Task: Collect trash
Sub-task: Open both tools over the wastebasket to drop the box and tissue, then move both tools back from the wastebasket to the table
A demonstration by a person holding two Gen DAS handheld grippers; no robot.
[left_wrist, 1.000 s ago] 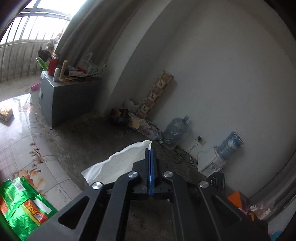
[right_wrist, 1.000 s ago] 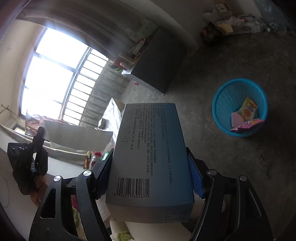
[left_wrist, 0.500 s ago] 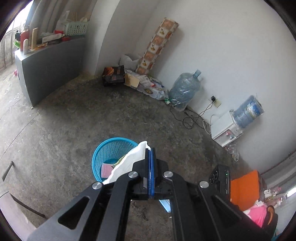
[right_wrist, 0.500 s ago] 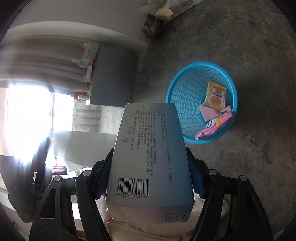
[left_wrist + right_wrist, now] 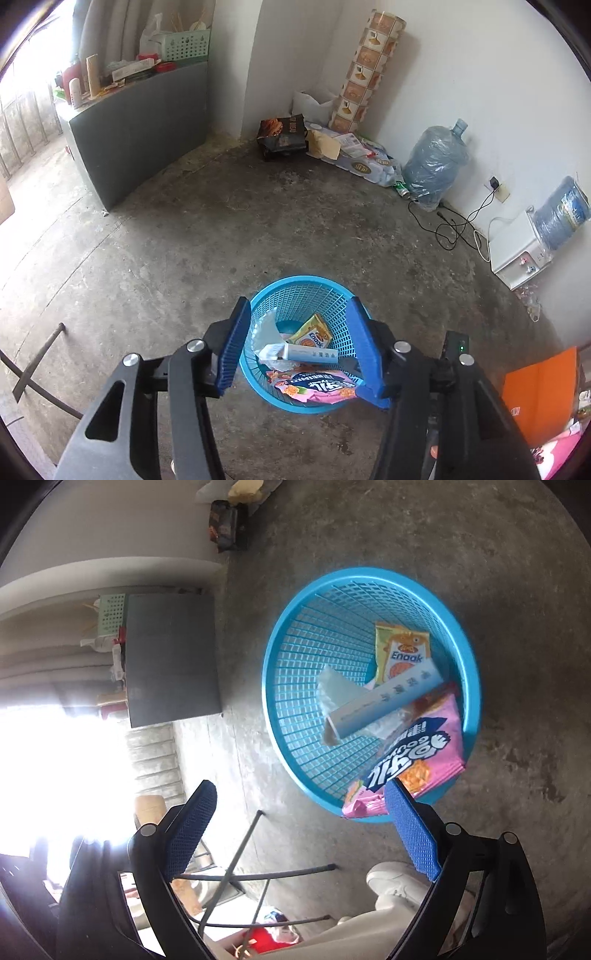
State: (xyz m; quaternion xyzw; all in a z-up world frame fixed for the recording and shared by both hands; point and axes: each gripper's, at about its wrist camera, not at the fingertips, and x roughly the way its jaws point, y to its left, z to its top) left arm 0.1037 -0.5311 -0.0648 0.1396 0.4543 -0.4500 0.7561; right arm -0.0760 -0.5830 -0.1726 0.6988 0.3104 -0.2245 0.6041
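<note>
both grippers, left gripper (image 5: pixel 299 345) and right gripper (image 5: pixel 301 829), hang wide open and empty above the blue basket (image 5: pixel 469 672). the long box (image 5: pixel 384 703) lies inside, at its 3 o'clock the pink wrapper (image 5: pixel 413 760) overhangs the rim; a bump could spill it.

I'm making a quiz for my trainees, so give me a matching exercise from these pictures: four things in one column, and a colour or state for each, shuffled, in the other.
Things:
1. basket
2. long box
3. Enaak packet
4. left gripper

Colour or state:
A. open, holding nothing
B. yellow and orange, lying against the basket's inner wall
C. blue mesh, standing on the concrete floor
D. pale blue-grey, lying across the other trash

Pairs: 1-C, 2-D, 3-B, 4-A
</note>
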